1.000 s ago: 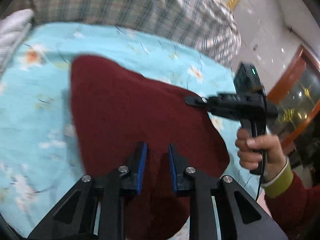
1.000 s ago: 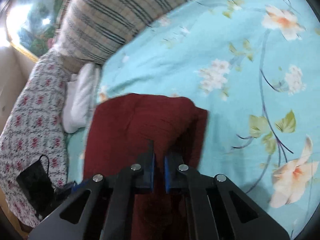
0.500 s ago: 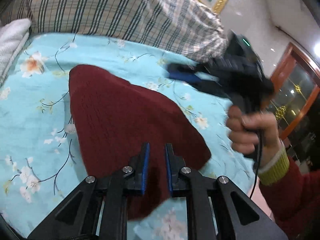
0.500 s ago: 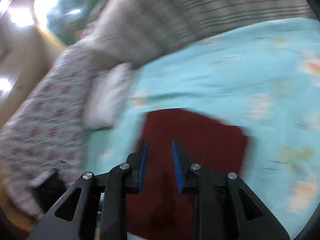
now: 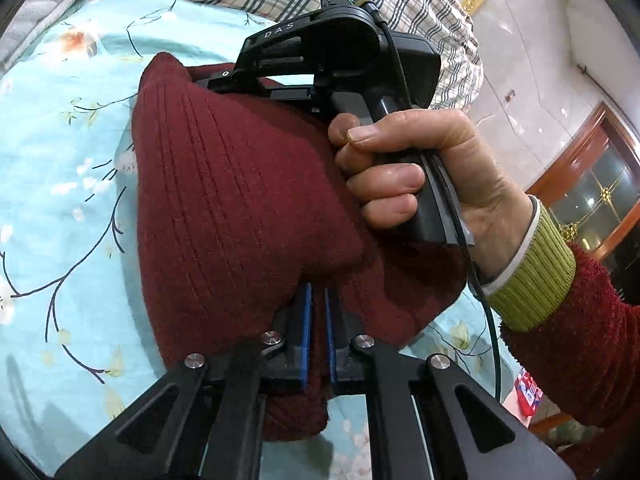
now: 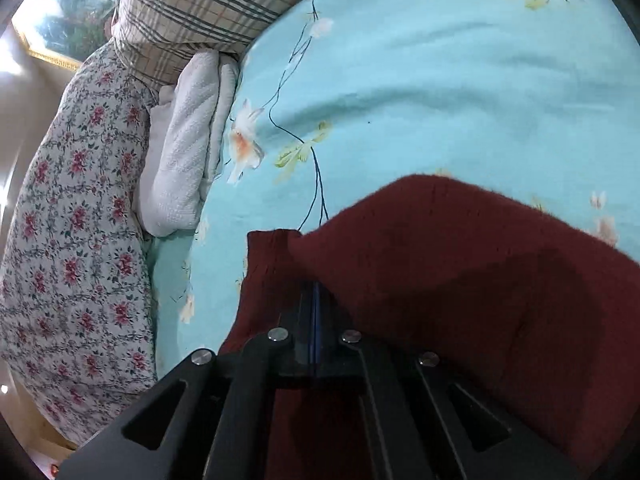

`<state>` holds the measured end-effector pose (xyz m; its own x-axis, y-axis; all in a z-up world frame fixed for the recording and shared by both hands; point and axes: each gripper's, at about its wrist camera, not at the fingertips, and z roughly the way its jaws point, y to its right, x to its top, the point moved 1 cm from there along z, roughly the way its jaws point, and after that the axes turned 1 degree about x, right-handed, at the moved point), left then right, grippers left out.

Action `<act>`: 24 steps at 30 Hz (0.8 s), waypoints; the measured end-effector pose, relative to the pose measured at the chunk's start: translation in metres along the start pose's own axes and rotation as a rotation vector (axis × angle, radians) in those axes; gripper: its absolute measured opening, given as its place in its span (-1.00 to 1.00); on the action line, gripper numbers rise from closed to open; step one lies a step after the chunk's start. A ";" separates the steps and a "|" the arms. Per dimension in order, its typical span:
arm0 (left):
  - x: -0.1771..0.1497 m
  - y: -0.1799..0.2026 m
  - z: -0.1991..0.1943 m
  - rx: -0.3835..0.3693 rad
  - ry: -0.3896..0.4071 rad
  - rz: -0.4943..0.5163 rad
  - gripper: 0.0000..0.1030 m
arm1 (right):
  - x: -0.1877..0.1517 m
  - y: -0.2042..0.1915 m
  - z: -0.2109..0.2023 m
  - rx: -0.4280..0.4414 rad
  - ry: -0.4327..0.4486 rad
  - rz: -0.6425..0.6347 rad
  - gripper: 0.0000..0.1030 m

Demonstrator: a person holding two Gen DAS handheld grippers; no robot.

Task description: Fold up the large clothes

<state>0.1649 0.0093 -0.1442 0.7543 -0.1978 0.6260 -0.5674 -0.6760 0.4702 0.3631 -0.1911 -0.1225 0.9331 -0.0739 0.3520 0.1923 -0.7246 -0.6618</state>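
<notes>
A dark red knitted sweater (image 5: 240, 200) lies bunched on the light blue floral sheet (image 5: 60, 160). In the left wrist view my left gripper (image 5: 317, 294) is at the sweater's near edge. Its blue pads are closing on a fold of knit that drapes over the tips. A hand (image 5: 420, 168) holds the right gripper's black housing (image 5: 340, 36) over the far corner, which stands raised; the fingertips are hidden behind the fabric. In the right wrist view my right gripper (image 6: 314, 292) has its jaws closing to shut, with the sweater (image 6: 460, 260) folded over the tips.
A plaid pillow (image 6: 208, 0) sits at the head of the bed. A folded white towel (image 6: 188, 148) and a floral quilt (image 6: 72, 220) line its side. A wooden glass-fronted cabinet (image 5: 592, 168) stands beyond the bed. A red sleeve with a green cuff (image 5: 532, 280) crosses the right.
The right gripper swung in over the sweater's far corner, opened briefly and shut there. The left gripper sank to the near edge and closed. The sweater went from flat to bunched and lifted.
</notes>
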 end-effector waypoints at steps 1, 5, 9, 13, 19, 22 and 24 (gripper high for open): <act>0.000 0.000 0.000 0.009 -0.001 0.003 -0.89 | -0.001 -0.004 0.000 -0.015 0.003 -0.012 -1.00; 0.004 0.012 -0.008 0.061 -0.005 0.013 -0.87 | -0.005 -0.013 -0.021 -0.020 0.056 -0.020 -1.00; 0.005 0.029 -0.044 0.015 0.042 0.032 -0.89 | -0.039 -0.033 -0.085 0.012 0.164 -0.070 -0.96; 0.010 0.037 -0.081 0.052 0.126 0.062 -0.89 | -0.090 -0.029 -0.135 -0.023 0.207 -0.070 -0.96; 0.025 0.020 -0.080 0.191 0.167 0.011 -0.58 | -0.149 -0.009 -0.155 -0.080 0.188 -0.041 -0.95; 0.021 0.016 -0.058 0.254 0.105 0.034 -0.53 | -0.160 0.011 -0.140 -0.211 0.142 -0.008 -0.97; 0.012 0.014 -0.042 0.295 0.091 0.068 -0.48 | -0.164 0.028 -0.136 -0.189 0.149 0.043 -1.00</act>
<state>0.1523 0.0274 -0.1035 0.6779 -0.1940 0.7091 -0.4852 -0.8427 0.2333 0.1737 -0.2922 -0.1087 0.8813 -0.1980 0.4290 0.0797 -0.8327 -0.5479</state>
